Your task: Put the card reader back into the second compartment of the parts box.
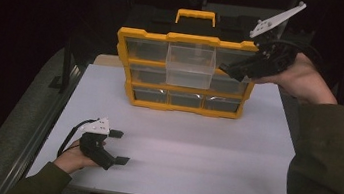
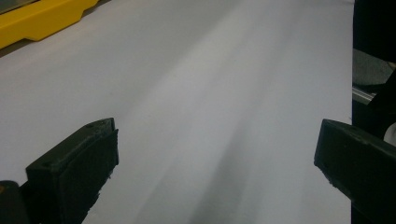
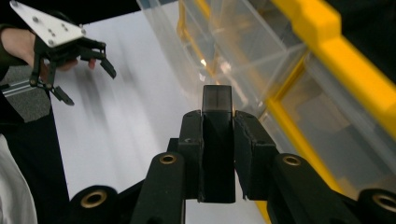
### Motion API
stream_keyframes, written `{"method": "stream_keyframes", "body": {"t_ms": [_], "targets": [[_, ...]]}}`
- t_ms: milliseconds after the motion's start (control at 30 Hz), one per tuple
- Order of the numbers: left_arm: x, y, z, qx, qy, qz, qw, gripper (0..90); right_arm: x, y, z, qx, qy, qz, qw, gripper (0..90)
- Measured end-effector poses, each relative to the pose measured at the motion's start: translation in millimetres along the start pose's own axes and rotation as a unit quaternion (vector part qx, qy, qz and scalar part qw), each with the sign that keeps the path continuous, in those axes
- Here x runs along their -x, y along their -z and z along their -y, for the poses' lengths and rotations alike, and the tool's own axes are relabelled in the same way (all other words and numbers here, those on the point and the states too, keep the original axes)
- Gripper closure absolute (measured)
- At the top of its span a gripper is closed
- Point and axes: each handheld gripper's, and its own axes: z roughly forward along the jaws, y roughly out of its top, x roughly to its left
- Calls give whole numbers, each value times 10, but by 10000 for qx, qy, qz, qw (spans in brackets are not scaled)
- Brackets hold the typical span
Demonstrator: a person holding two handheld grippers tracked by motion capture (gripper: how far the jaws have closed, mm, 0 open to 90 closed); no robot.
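Observation:
A yellow organizer (image 1: 140, 35) with clear drawers stands at the back of the white table (image 1: 193, 150). One clear drawer (image 1: 190, 68) sticks out of its top middle slot. My right gripper (image 1: 231, 70) hovers beside that drawer, at the organizer's upper right. In the right gripper view this gripper (image 3: 217, 122) is shut on a small dark rectangular block (image 3: 217, 100), with the clear drawers (image 3: 233, 42) and yellow frame (image 3: 322, 28) just ahead. My left gripper (image 1: 120, 147) rests low at the front left of the table, open and with nothing between its jaws (image 2: 215, 154).
The organizer's yellow carry handle (image 1: 196, 15) rises behind it. A metal rail (image 1: 42, 130) runs along the table's left side. The right forearm in a green sleeve (image 1: 332, 168) reaches over the table's right edge. A corner of the organizer (image 2: 42, 18) lies ahead of the left gripper.

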Motion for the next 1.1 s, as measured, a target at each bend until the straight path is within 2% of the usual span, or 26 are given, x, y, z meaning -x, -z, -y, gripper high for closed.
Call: {"method": "stream_keyframes", "body": {"t_ms": [300,600,833,1100], "targets": [[-22,-2,-7,43,81,-17,10000,0,31,-29,-315,199,61,-123,9997,720],[-4,-21,-10,-8,43,1,10000,0,62,-242,-563,289,127,-283,9991,720],[6,4,18,15,49,-1,10000,0,54,-515,-679,165,142,-391,9990,720],[12,6,15,11,17,22,10000,0,51,-755,-721,-92,216,-379,9990,716]]}}
